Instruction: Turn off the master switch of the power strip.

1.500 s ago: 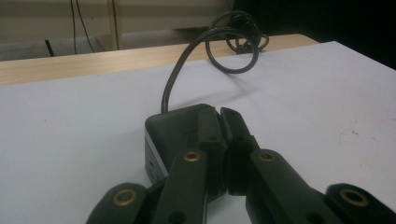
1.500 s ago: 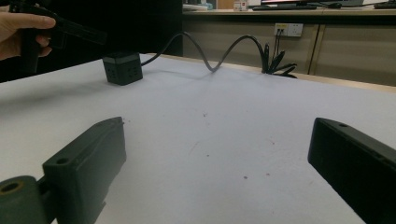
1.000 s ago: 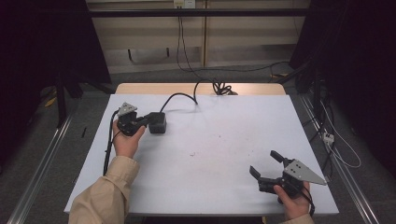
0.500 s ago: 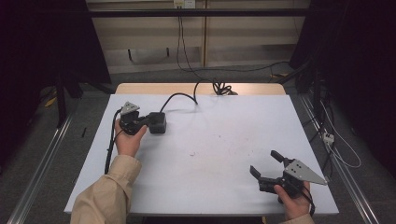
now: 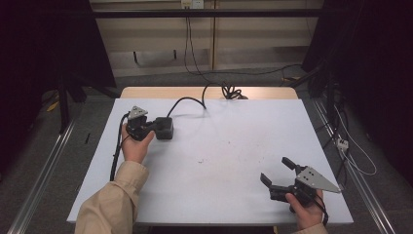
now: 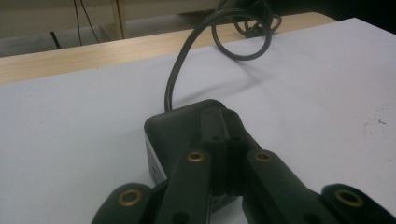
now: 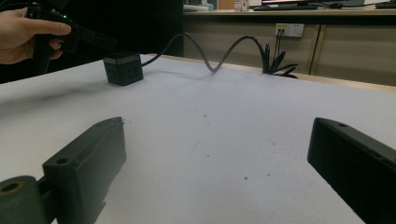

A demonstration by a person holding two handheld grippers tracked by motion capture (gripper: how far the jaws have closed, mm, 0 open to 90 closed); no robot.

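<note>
Since a second ago we have barely moved: our left gripper [image 5: 155,127] has stayed at the black cube [image 5: 164,128], and our right gripper [image 5: 278,173] has kept its place. We take the cube as landmark, at the far left of the white table [image 5: 229,146]. Our left jaws are pressed together over its top. Its cable [image 5: 187,100] loops away behind it. Well apart, toward the near right, our right jaws stand spread above bare table.
</note>
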